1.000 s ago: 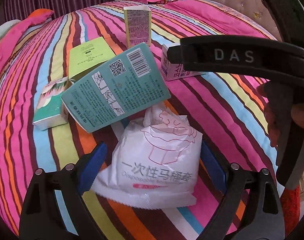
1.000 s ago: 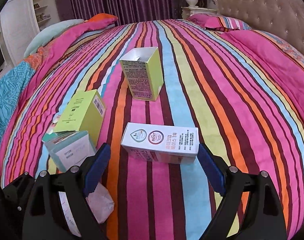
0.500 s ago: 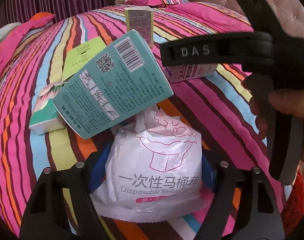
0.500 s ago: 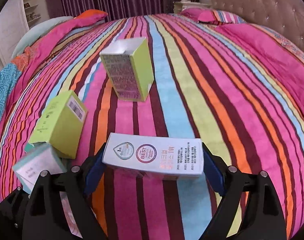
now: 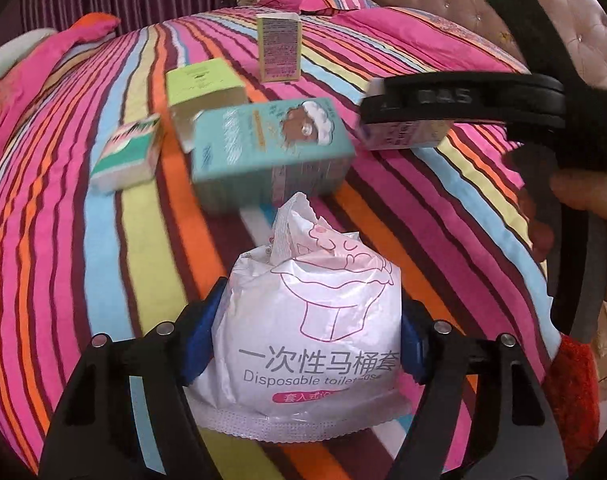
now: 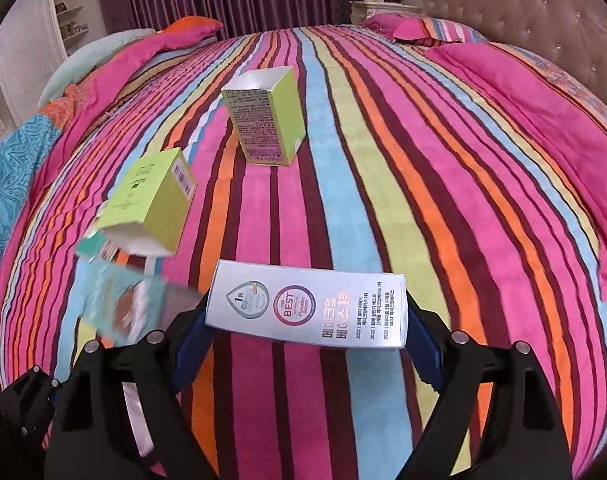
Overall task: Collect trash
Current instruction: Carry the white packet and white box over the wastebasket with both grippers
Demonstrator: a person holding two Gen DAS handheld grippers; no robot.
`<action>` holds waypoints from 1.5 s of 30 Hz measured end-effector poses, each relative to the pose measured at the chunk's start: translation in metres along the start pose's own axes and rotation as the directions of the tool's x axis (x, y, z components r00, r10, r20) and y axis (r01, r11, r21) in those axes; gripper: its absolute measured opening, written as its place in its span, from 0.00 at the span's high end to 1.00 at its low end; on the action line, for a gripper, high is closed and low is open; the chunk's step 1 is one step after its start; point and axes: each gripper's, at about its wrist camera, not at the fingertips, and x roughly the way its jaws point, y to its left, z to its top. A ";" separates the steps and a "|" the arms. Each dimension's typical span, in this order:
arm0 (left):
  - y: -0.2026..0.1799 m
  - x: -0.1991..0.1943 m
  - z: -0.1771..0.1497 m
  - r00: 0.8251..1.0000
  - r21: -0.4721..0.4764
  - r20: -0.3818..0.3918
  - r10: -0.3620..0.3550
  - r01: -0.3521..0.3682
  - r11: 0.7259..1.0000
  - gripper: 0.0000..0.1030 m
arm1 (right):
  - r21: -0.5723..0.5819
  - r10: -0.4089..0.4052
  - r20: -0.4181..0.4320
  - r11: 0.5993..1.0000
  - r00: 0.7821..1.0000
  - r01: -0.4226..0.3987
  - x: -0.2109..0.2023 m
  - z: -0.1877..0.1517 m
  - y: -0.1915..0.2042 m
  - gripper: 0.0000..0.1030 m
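White plastic toilet-cover packet [image 5: 311, 336] on the striped bed [image 5: 103, 248], pinched between the closing jaws of the left gripper [image 5: 303, 340]. Silver carton [image 6: 307, 308] spans the right gripper [image 6: 303, 344], whose jaws are closing onto its ends. Teal box [image 5: 269, 150] lies beyond the packet.

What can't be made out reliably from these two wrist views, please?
- Teal box: motion-blurred in both views, print unreadable.
- White box: left wrist view, mostly hidden behind the right gripper's black body.
- White toilet-cover packet: sides covered by the closing left gripper; grip firmness unclear.
- Right gripper: closing around the white box; the box hides the contact.
- Small green-and-white pack: label too small.
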 end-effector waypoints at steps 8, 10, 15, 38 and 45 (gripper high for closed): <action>0.003 -0.037 -0.033 1.000 -0.042 0.007 0.026 -0.025 0.999 0.30 | 0.035 0.023 0.000 0.999 1.000 -0.023 -0.037 -0.029 -0.011 0.23; 0.006 -0.046 -0.042 1.000 -0.062 0.008 0.026 -0.025 0.998 0.30 | 0.035 0.025 -0.001 0.999 1.000 -0.025 -0.044 -0.035 -0.010 0.23; 0.007 -0.064 -0.060 0.999 -0.073 0.008 0.037 -0.036 0.997 0.30 | 0.023 0.046 0.005 0.999 0.999 -0.046 -0.062 -0.051 -0.004 0.23; -0.017 -0.130 -0.172 0.998 -0.123 -0.057 -0.004 -0.003 0.992 0.30 | -0.002 0.174 -0.074 0.985 0.982 -0.174 -0.143 -0.167 0.022 0.23; -0.032 -0.140 -0.207 0.995 -0.116 -0.099 -0.025 0.013 0.993 0.30 | -0.012 0.202 -0.165 0.978 0.965 -0.206 -0.151 -0.211 0.032 0.23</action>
